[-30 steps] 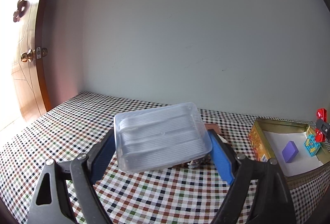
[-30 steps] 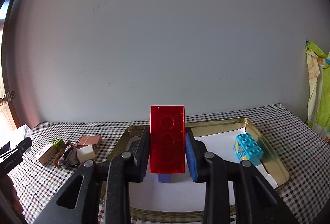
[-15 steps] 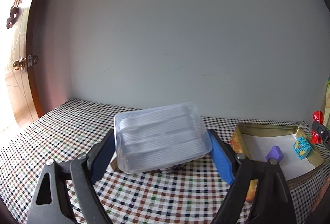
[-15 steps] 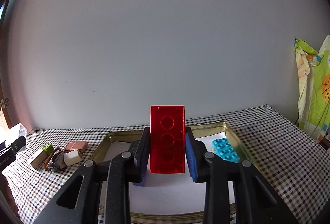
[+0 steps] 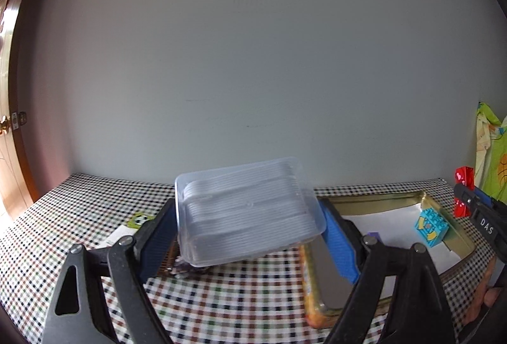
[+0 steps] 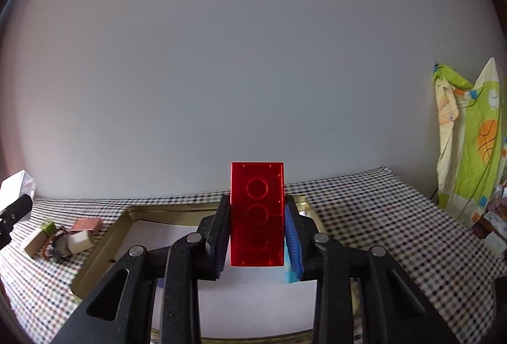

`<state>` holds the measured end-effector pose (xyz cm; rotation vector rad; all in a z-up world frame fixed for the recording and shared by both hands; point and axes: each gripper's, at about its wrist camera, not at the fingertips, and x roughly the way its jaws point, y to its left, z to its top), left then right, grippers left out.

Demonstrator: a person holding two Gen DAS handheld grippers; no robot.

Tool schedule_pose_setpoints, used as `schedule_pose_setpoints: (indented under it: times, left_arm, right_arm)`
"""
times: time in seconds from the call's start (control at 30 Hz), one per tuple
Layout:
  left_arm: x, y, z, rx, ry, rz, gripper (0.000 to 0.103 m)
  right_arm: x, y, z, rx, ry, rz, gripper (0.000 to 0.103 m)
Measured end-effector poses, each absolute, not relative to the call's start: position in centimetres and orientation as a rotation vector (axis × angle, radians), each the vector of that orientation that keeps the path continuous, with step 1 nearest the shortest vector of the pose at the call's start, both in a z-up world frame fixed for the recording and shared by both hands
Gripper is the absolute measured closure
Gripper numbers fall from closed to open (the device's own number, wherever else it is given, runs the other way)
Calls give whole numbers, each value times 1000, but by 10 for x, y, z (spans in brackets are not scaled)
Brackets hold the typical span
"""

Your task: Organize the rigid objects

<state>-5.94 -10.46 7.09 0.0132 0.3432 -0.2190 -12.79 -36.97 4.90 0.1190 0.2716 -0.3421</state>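
My left gripper [image 5: 248, 226] is shut on a clear ribbed plastic box [image 5: 240, 201] and holds it tilted above the checked table. To its right lies a gold tin tray [image 5: 374, 200] lined with white paper. In it sit a light blue brick [image 5: 431, 226] and a purple block [image 5: 374, 235], which is partly hidden. My right gripper [image 6: 257, 217] is shut on an upright red brick [image 6: 256, 185] above the tray [image 6: 104, 249]. The same red brick [image 5: 464, 177] shows at the right edge of the left wrist view.
Left of the tray lies a cluster of small things: a pink block [image 6: 87, 223], a white cube [image 6: 79, 241], a cardboard box [image 6: 35, 241] and a green piece [image 6: 47, 226]. A green patterned cloth [image 6: 469, 147] hangs at the right. A wooden door [image 5: 6, 154] stands at the far left.
My left gripper has carried the clear box to the right, so the tray now lies close beside it. My right gripper has moved right over the tray with the red brick, which now hides the blue brick.
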Motion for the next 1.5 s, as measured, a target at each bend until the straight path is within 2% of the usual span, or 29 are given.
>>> schedule_pose_setpoints:
  times: [0.6,1.5]
  left_arm:
    - [-67,-178,64,60,352,-314,17]
    - [-51,-241,44,111,415,-366,17]
  right_arm:
    - [-130,-408,46,44,286,-417,69]
    - [-114,-423,41,78,348,-380,69]
